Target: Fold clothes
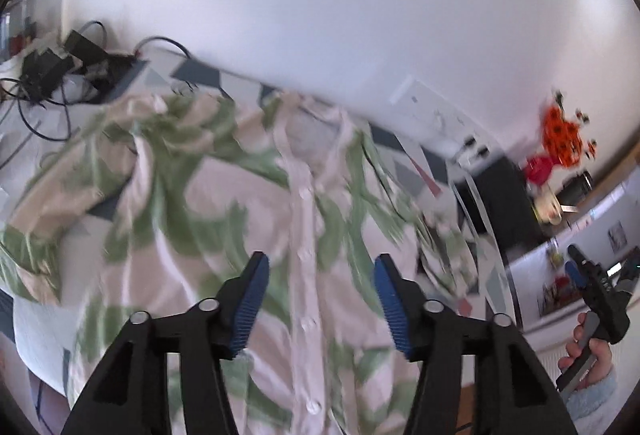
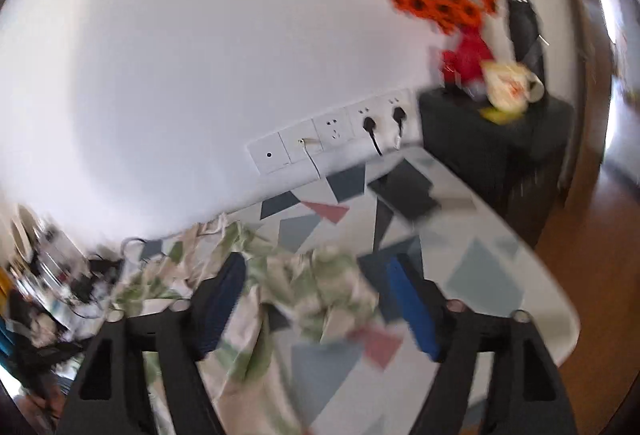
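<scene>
Looking along the left tongs, we see their black arms and ribbed blue pads standing well apart, with nothing pinched between them; below them lies the cream button-up shirt with a green leaf print, spread face up on the bench with the pale cloth of grey, navy and pink triangles. Its white button placket runs down the middle of the view, passing under the gap between the pads, and one sleeve is bunched toward the left edge of the bench. From the right wrist view we find the right tongs parted wide as well, gripping nothing (the picture is blurred, so the fine folds are hard to read); a crumpled part of the shirt sits on the bench under the space between their pads, with bare patterned cloth to the right of it. In the left view the right tongs show at the far right edge, gripped by a hand in a pale blue fuzzy sleeve. Beyond the bench, a white wall carries a row of white sockets with two black plugs in them, and a dark cabinet beside the bench bears orange flowers in a red vase and a cream mug. Black boxes and tangled cables sit at the far left corner.
</scene>
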`<state>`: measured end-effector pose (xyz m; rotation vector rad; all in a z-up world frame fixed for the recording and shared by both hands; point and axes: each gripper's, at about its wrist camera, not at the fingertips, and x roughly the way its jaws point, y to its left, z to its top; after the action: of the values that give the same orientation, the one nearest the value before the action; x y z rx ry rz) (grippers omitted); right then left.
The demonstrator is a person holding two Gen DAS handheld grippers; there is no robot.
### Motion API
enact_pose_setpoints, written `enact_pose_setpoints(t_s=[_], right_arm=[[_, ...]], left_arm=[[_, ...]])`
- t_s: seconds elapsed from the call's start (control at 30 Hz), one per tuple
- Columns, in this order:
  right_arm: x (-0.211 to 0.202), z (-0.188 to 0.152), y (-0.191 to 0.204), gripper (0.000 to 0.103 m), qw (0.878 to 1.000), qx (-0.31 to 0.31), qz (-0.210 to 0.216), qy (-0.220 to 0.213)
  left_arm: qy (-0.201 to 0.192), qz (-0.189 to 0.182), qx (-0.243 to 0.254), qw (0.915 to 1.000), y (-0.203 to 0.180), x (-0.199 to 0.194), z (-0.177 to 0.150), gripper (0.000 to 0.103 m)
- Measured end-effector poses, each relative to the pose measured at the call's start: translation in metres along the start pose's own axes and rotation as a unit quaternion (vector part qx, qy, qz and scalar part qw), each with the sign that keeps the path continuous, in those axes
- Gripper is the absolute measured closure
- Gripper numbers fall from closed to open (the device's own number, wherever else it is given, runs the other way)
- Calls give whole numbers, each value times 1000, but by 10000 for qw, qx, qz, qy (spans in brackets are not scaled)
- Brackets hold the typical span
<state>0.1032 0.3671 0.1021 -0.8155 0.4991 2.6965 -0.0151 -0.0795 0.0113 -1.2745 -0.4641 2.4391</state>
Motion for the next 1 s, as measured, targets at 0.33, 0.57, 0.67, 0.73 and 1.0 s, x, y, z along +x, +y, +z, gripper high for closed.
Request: enact_pose_setpoints(t_s=[0.33,0.57,0.67,0.73,1.0], right_arm=[[170,-33,-39,22,9804,186,-226,1948],[241,-50,-47,77,9661,36,359,2558],[248,-33,-45,97,9589,171,951,2667],[243,-13,-40,98,9591,305,1323,2482],[191,39,79,98,9165,-317,3460,1982]], left_arm=[[670,55,-736,9950,15,72,-3,47],[843,-85,-543,9949,-44,119,19,47],[985,-471,-503,9927,-72,135,31,47],[995,-711,-424,9916,-89,137,38,47],[947,-1319,-671,9844,-89,122,54,47]])
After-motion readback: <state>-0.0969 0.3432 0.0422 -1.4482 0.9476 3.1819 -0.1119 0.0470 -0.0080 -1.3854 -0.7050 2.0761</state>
